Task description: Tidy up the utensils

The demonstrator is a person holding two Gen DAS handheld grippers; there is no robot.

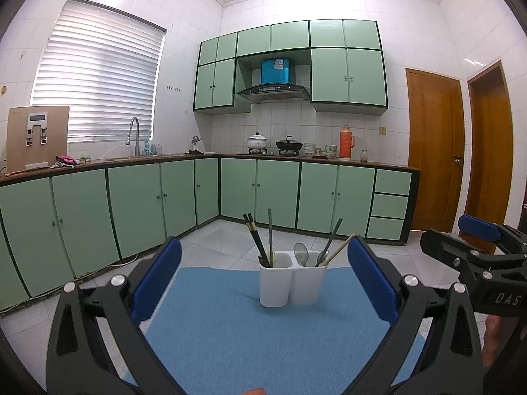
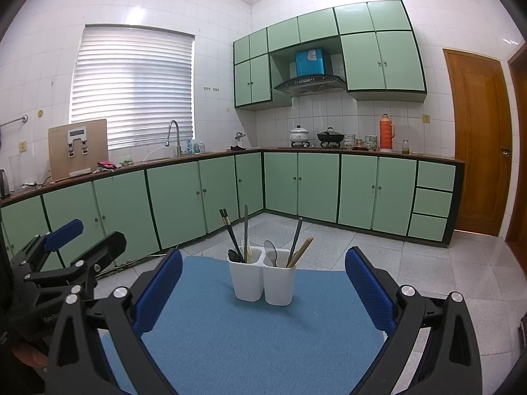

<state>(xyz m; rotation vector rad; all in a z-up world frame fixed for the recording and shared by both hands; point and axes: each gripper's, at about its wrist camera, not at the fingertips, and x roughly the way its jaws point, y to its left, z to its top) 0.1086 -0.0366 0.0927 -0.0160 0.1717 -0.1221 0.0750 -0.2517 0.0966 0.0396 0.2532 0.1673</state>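
Observation:
A white two-compartment utensil holder [image 1: 291,283] [image 2: 262,279] stands on a blue mat [image 1: 230,335] [image 2: 247,335]. Its left compartment holds black chopsticks [image 1: 255,238] [image 2: 230,233] and a grey-green utensil; its right compartment holds a spoon [image 1: 301,252] [image 2: 270,251], a dark-handled utensil and a wooden one [image 1: 339,248] [image 2: 301,250]. My left gripper [image 1: 263,283] is open and empty, in front of the holder. My right gripper [image 2: 263,283] is open and empty too, also short of the holder. Each gripper shows at the edge of the other's view, the right one [image 1: 474,247] and the left one [image 2: 72,247].
The mat lies on a small surface above a pale tiled floor [image 2: 428,263]. Green base cabinets [image 1: 263,191] with a brown counter run along the far walls, with a sink tap [image 1: 133,135], pots and an orange thermos [image 1: 346,141]. Wooden doors [image 1: 434,151] stand at the right.

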